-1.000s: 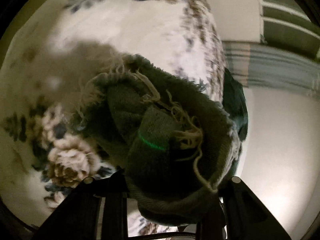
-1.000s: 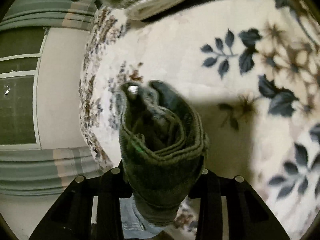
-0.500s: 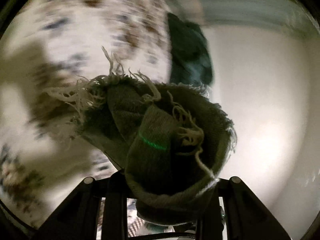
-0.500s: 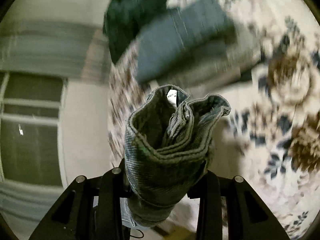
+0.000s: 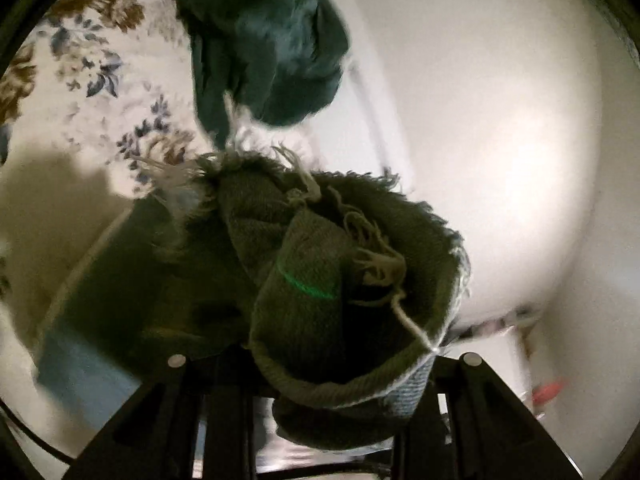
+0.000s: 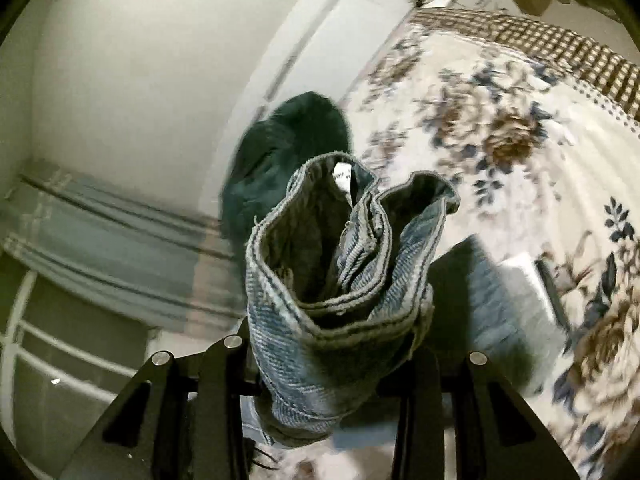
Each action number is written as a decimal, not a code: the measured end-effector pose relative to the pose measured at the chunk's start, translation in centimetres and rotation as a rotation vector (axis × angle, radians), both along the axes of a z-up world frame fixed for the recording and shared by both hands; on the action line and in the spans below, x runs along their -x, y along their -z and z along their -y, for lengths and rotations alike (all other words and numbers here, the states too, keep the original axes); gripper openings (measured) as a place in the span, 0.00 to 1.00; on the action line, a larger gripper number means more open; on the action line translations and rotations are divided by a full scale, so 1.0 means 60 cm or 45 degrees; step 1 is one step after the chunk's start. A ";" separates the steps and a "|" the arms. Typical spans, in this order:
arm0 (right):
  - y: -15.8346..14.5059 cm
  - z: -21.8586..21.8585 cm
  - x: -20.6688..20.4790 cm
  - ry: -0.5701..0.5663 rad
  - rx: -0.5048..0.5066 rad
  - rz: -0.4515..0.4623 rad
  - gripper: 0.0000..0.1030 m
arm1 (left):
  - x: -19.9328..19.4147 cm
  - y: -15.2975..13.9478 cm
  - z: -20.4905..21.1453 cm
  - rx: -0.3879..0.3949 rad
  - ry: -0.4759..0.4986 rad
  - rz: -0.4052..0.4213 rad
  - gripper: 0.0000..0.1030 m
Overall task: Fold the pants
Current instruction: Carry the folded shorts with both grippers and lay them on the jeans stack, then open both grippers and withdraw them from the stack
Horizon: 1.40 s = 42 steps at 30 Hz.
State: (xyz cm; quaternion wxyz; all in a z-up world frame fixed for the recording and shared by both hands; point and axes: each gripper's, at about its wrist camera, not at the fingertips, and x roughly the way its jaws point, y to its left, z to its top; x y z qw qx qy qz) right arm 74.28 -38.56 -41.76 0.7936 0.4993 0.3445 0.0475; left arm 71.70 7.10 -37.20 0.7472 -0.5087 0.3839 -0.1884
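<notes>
I hold a pair of blue denim pants in both grippers above a bed. My left gripper (image 5: 320, 364) is shut on the frayed leg hem (image 5: 344, 280), bunched between the jaws with loose threads hanging out. My right gripper (image 6: 320, 344) is shut on the bunched waistband (image 6: 340, 264), with a white label showing inside. More blue denim (image 6: 496, 304) hangs or lies below to the right of the right gripper. The fingertips are hidden by cloth in both views.
A floral bedspread (image 6: 500, 128) covers the bed. A dark green garment (image 6: 288, 148) lies at the bed's edge by the white wall; it also shows in the left wrist view (image 5: 272, 40). A checked blanket (image 6: 560, 48) lies far right. A window and striped curtain (image 6: 100, 248) are at left.
Both grippers have swung with the pants still clamped: the views turned from the bedspread toward the wall and the green garment. The grip on hem and waistband is unchanged.
</notes>
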 end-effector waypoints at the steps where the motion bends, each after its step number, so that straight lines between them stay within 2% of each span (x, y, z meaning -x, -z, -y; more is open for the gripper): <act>1: 0.042 -0.002 0.000 0.004 0.001 -0.030 0.37 | -0.003 0.030 0.007 -0.029 0.028 -0.026 0.23; 3: 0.122 -0.006 0.014 0.020 -0.040 -0.105 0.37 | -0.007 0.088 0.014 -0.051 0.069 -0.114 0.23; 6: 0.179 -0.011 0.037 0.030 -0.067 -0.138 0.37 | 0.018 0.133 0.005 -0.065 0.085 -0.140 0.23; 11: 0.193 -0.016 0.036 -0.003 -0.014 -0.197 0.40 | 0.039 0.140 -0.003 -0.073 0.133 -0.193 0.27; 15: 0.198 -0.020 0.041 -0.057 0.038 -0.273 0.53 | 0.036 0.122 -0.004 -0.140 0.178 -0.272 0.31; 17: 0.179 -0.026 0.062 -0.082 0.115 -0.304 0.58 | 0.049 0.111 -0.002 -0.205 0.199 -0.292 0.33; 19: 0.161 -0.028 0.070 -0.108 0.192 -0.345 0.62 | 0.059 0.103 -0.003 -0.298 0.211 -0.314 0.45; 21: 0.146 -0.028 0.082 -0.111 0.236 -0.380 0.63 | 0.069 0.090 -0.002 -0.388 0.235 -0.318 0.49; 24: 0.112 -0.035 0.107 -0.114 0.352 -0.427 0.65 | 0.092 0.050 0.010 -0.627 0.256 -0.296 0.78; 26: 0.083 -0.049 0.124 -0.126 0.476 -0.437 0.68 | 0.108 0.026 0.024 -0.780 0.282 -0.256 0.78; 28: 0.051 -0.068 0.140 -0.137 0.630 -0.450 0.75 | 0.124 0.004 0.042 -0.923 0.307 -0.216 0.79; 30: 0.019 -0.091 0.158 -0.148 0.802 -0.482 0.82 | 0.144 -0.021 0.057 -1.035 0.322 -0.169 0.80; 32: -0.016 -0.112 0.180 -0.143 0.950 -0.482 0.84 | 0.169 -0.052 0.075 -1.135 0.330 -0.106 0.80; 34: -0.058 -0.131 0.208 -0.118 1.079 -0.442 0.89 | 0.193 -0.083 0.091 -1.197 0.334 -0.053 0.80; 36: -0.097 -0.143 0.236 -0.097 1.156 -0.408 0.90 | 0.223 -0.120 0.104 -1.234 0.331 -0.010 0.80; 42: -0.243 -0.164 0.347 -0.031 1.269 -0.290 0.90 | 0.308 -0.226 0.113 -1.297 0.279 0.105 0.80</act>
